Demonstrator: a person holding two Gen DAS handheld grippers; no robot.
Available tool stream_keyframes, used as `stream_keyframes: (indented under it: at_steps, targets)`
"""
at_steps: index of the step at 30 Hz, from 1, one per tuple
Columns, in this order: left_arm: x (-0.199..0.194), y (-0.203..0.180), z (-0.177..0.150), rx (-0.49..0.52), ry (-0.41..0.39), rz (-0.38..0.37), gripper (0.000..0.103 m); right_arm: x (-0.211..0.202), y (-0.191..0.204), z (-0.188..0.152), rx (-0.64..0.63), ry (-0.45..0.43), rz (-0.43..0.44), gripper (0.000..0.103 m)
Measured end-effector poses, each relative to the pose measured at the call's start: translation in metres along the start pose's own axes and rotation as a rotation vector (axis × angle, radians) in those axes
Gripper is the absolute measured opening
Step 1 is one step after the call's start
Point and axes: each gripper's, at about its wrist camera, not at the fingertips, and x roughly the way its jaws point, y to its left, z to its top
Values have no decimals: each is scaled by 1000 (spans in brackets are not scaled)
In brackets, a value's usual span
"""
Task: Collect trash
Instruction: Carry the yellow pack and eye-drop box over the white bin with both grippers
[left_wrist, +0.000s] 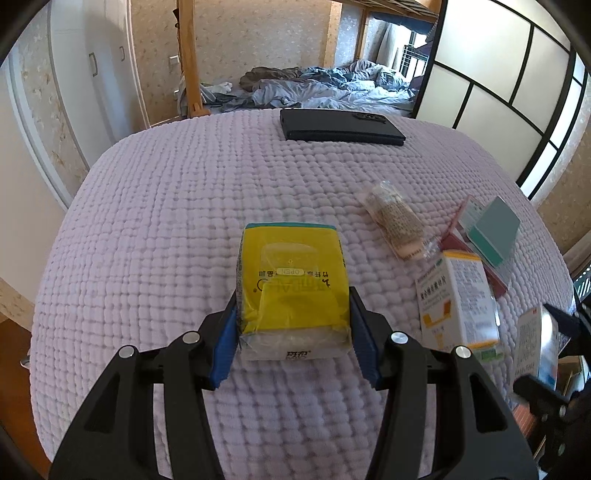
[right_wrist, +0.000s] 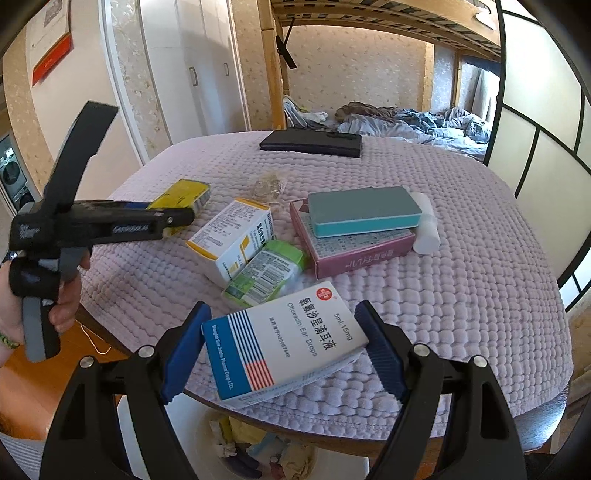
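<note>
My left gripper is shut on a yellow tissue pack that rests on the lilac quilted table cover. The pack also shows in the right wrist view, behind the left gripper. My right gripper is shut on a white and blue ear-drops box, held at the table's near edge, above a white trash bin holding crumpled waste. A white and yellow medicine box, a green and white box and a clear wrapper lie on the table.
A pink box carries a teal block, with a white roll beside it. A black phone-like slab lies at the far edge. An unmade bed and a wardrobe stand beyond.
</note>
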Motion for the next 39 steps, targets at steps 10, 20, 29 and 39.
stream_keyframes:
  at_steps: [10, 20, 29, 39]
  targets:
    - [-16, -3, -23, 5, 13, -14, 55, -3, 1, -1, 1, 13, -7, 79]
    - [-35, -7, -44, 9, 19, -45, 55, -11, 1, -4, 1, 17, -5, 79]
    - [-48, -12, -62, 31, 31, -71, 55, -20, -4, -8, 30, 14, 2, 79]
    - [-60, -16, -73, 39, 29, -84, 55, -25, 0, -17, 30, 26, 12, 79]
